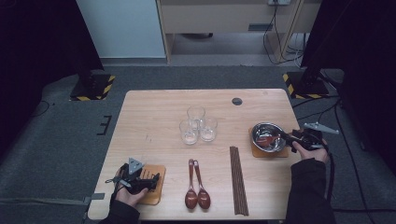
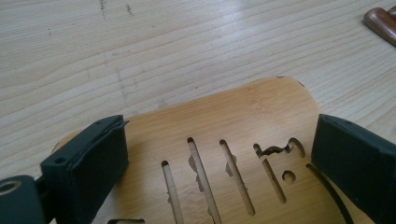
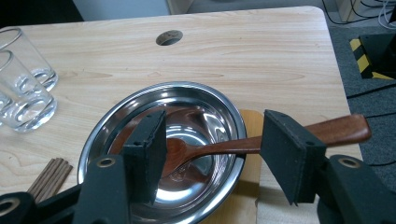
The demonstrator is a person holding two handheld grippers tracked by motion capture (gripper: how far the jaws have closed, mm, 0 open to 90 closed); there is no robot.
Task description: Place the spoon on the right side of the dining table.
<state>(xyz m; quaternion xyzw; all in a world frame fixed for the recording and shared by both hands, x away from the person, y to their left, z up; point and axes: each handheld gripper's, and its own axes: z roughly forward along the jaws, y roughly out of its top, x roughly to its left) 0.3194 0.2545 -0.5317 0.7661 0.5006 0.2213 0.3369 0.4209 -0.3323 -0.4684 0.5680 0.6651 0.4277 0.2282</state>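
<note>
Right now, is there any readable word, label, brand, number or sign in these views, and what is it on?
No readable text in any view.
Bamboo coaster under the left gripper: cut-out slots and shapes, perhaps a design or characters; they cannot be read.
Yellow-and-black hazard stripes on the stand bases beyond the table: a warning pattern, no words.
Steel bowl, wooden spoon and glasses: no marks visible.
</note>
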